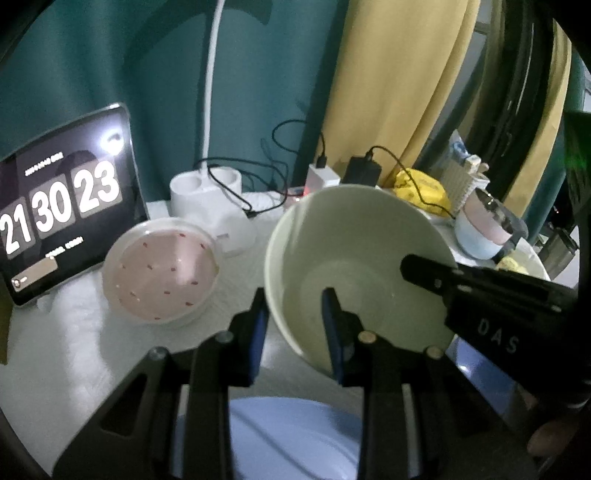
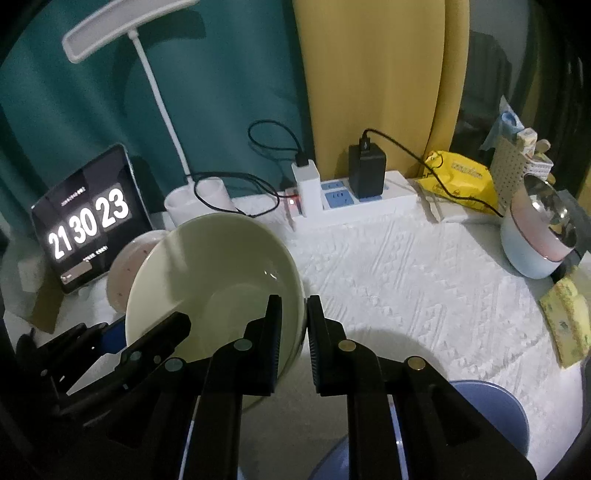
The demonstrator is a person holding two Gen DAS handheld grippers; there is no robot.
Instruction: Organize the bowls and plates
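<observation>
Left wrist view: the cream bowl [image 1: 354, 266] hangs tilted above the desk [image 1: 74, 332], beside the pink speckled bowl [image 1: 160, 271] and the clock tablet [image 1: 62, 206]. A blue plate [image 1: 295, 435] lies below.

Right wrist view: this alone shows the lamp head [image 2: 122, 29], the power strip [image 2: 362, 206] with its chargers, the yellow packet [image 2: 461, 181], the pink-and-blue pot [image 2: 539, 240] and a sponge [image 2: 569, 325] at right; a blue bowl [image 2: 495, 417] sits at the lower edge.

The left tongs [image 1: 295, 317] are narrowly parted, clamped across the cream bowl's near rim. The right tongs [image 2: 295, 332] are nearly together, pinching the opposite rim, one finger [image 2: 273, 332] inside the bowl.
</observation>
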